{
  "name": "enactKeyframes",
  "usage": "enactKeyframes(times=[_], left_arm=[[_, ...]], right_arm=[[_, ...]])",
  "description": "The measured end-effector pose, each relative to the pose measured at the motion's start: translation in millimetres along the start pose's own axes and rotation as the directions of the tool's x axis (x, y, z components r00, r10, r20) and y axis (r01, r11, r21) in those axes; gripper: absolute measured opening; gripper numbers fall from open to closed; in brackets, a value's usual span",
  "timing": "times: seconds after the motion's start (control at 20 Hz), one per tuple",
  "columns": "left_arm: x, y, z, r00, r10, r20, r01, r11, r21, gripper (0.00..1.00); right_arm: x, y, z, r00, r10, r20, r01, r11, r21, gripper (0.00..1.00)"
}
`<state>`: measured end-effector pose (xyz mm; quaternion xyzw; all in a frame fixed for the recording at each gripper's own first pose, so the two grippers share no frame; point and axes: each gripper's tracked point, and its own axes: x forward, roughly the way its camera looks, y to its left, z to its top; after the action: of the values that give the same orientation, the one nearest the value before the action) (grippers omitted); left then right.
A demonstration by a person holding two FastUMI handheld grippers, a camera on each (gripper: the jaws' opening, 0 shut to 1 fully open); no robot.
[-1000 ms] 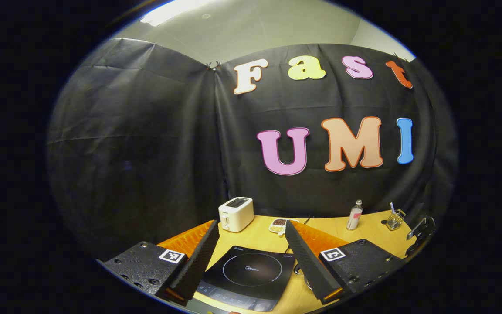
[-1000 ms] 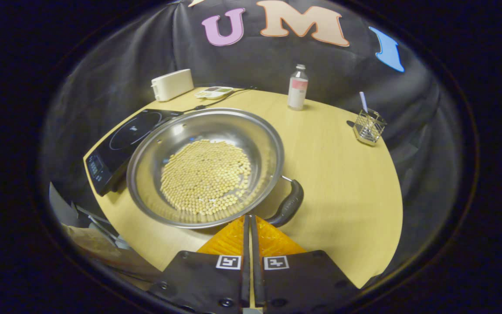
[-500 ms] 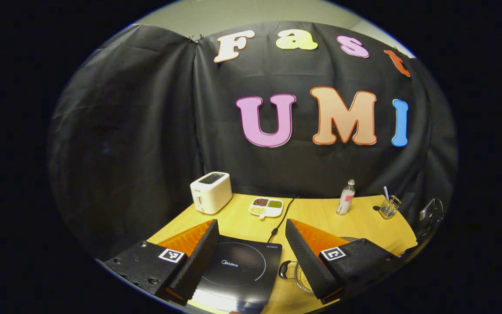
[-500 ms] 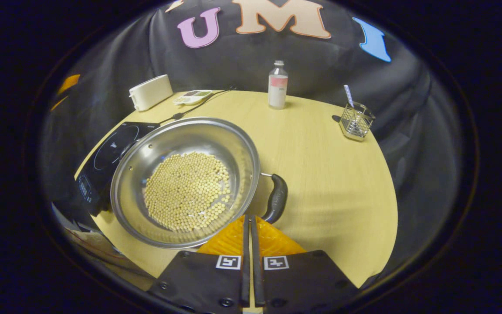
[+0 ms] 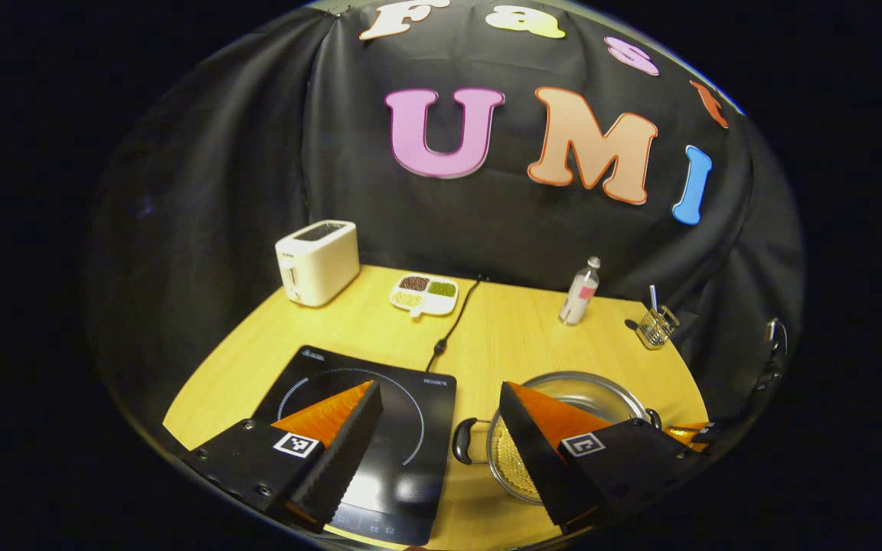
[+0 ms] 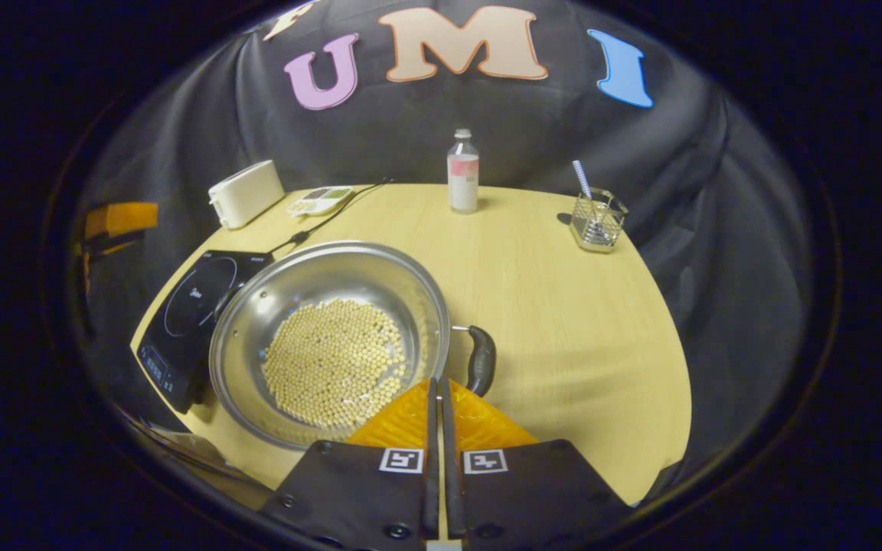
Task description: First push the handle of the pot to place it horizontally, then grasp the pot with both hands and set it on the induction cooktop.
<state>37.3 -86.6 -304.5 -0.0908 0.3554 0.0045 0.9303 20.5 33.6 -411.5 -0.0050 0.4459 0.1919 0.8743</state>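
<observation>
Pot (image 6: 330, 344) of beans sits on the worktop (image 6: 563, 321) just ahead of the right gripper (image 6: 436, 386), whose jaws are pressed together empty beside its black handle (image 6: 481, 360). Left gripper (image 5: 441, 398), jaws wide, hangs above the cooktop (image 5: 380, 428) touching the pot's left.

pot (image 5: 563, 398): near half hidden behind right finger of left gripper (image 5: 439, 390) | induction cooktop (image 5: 380, 428): near-left corner covered by left finger

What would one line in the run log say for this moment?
pot: on table, beside induction cooktop | right gripper: fingers shut, by handle | left gripper: open, above cooktop
</observation>
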Motion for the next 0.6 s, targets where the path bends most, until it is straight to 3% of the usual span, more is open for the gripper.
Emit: enactKeyframes(times=[0.25, 0.4, 0.6], left_arm=[[23.1, -18.3, -36.8, 0.987, -0.081, -0.138, 0.076, 0.996, -0.045, 0.97], [33.2, -24.8, -56.8, 0.97, -0.115, -0.213, 0.098, 0.991, -0.089, 0.97], [43.9, -28.8, -78.3, 0.946, -0.152, -0.286, 0.118, 0.984, -0.133, 0.98]], right_arm=[[3.4, -9.2, 12.4, 0.999, -0.038, 0.025, 0.036, 0.995, 0.089, 0.05], [6.0, -17.2, 19.4, 0.998, -0.056, 0.023, 0.053, 0.99, 0.132, 0.2], [12.1, -21.3, 25.8, 0.997, -0.071, 0.026, 0.065, 0.984, 0.166, 0.25]])
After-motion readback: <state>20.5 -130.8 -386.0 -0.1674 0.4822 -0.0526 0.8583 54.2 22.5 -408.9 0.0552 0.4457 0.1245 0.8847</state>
